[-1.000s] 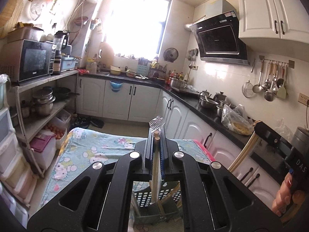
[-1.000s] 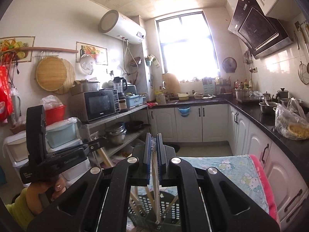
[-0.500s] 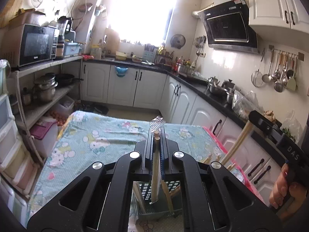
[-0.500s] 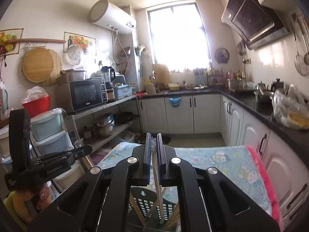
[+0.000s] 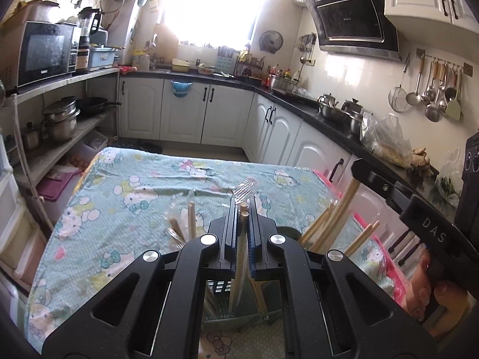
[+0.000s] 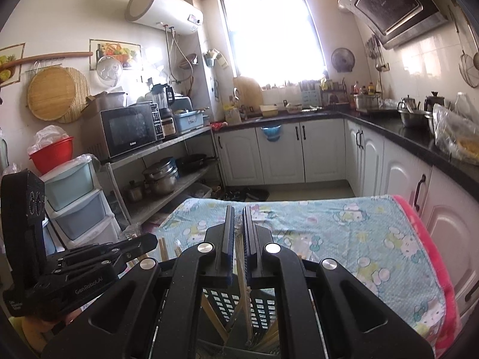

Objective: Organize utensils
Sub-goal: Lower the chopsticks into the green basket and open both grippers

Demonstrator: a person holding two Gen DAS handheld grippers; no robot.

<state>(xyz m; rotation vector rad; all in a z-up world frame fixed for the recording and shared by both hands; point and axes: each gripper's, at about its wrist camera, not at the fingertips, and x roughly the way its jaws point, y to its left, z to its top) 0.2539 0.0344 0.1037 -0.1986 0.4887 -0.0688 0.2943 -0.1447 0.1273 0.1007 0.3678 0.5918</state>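
My left gripper [image 5: 242, 209] is shut on a plastic-wrapped pair of wooden chopsticks [image 5: 241, 248], held upright over a grey perforated holder basket [image 5: 221, 308] just below it. Several more chopsticks [image 5: 323, 227] lean in the basket. My right gripper [image 6: 237, 218] is shut on another wrapped pair of chopsticks [image 6: 243, 281] that reaches down into the same basket [image 6: 227, 308]. Each gripper shows in the other's view: the right one at the right of the left wrist view [image 5: 371, 179], the left one at the left of the right wrist view [image 6: 140, 243].
The basket stands on a table with a light blue cartoon cloth [image 5: 143, 191] edged in pink at the right [image 6: 431, 257]. White cabinets under a black counter [image 5: 329, 116] run behind and right. A shelf rack with microwave and pots [image 5: 54, 110] is left.
Both grippers have come down and tilted toward the table. Their chopsticks have sunk lower toward the basket, and the tablecloth fills more of both views.
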